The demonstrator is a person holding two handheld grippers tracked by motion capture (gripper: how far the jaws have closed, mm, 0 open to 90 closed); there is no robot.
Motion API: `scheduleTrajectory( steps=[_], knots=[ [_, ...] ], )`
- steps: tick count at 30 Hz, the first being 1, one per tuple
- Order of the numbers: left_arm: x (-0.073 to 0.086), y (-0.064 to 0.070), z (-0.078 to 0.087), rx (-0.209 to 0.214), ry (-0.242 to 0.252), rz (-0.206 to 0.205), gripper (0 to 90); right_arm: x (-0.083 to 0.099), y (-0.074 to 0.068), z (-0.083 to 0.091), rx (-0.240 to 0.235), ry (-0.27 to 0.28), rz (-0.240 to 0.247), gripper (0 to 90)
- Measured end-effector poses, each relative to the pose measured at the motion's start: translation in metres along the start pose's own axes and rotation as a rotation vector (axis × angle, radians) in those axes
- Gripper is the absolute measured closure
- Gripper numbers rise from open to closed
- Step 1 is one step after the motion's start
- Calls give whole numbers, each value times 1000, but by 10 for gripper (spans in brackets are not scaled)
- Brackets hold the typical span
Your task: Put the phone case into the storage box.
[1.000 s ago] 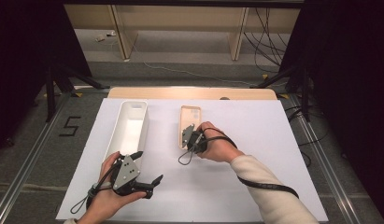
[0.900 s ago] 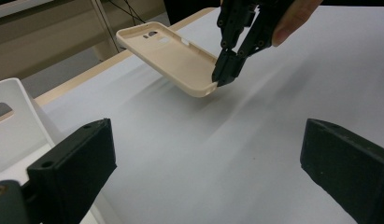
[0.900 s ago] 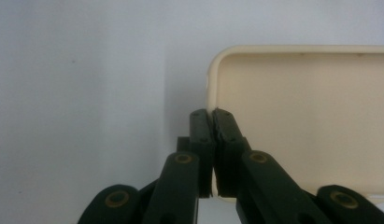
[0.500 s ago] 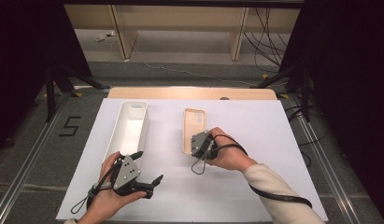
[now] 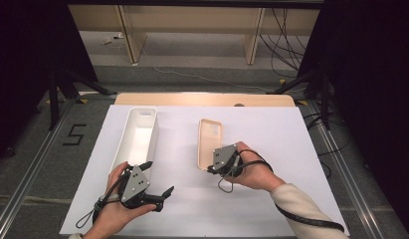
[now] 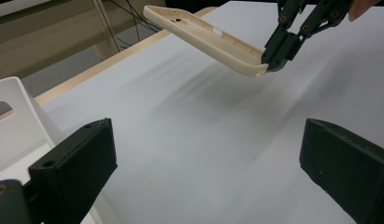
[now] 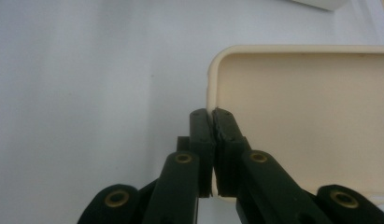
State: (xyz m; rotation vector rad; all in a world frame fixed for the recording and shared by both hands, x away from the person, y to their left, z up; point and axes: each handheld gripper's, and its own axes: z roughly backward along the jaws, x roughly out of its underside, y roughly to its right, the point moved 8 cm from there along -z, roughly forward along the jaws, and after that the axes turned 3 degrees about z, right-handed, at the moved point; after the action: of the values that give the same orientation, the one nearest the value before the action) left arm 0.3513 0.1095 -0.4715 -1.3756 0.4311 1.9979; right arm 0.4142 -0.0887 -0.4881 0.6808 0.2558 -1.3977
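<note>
A cream phone case [image 5: 210,137] hangs tilted above the white table sheet, its hollow side up. My right gripper [image 5: 211,168] is shut on the case's near edge. In the right gripper view the jaws [image 7: 212,116] pinch the rim of the phone case [image 7: 302,102] at its corner. The left gripper view shows that phone case [image 6: 203,35] raised off the sheet, the right gripper [image 6: 270,59] clamped on its end. My left gripper [image 5: 159,178] rests at the front left, jaws open [image 6: 208,163] with nothing between them.
A long white bin [image 5: 153,134] stands at the left, its near end close to my left gripper; its wall [image 6: 12,121] shows in the left gripper view. The white sheet [image 5: 291,149] covers the table, with a wooden edge [image 5: 202,99] behind.
My right gripper has drawn back toward the person and slightly right, bringing the phone case with it. The left gripper has stayed put.
</note>
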Motion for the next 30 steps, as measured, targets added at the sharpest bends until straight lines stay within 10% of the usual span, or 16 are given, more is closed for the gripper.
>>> scheduleTrajectory(
  steps=[30],
  knots=[
    [-2,-1,0,7,5,33,44,2,-35,24,0,75,36,884]
  ],
)
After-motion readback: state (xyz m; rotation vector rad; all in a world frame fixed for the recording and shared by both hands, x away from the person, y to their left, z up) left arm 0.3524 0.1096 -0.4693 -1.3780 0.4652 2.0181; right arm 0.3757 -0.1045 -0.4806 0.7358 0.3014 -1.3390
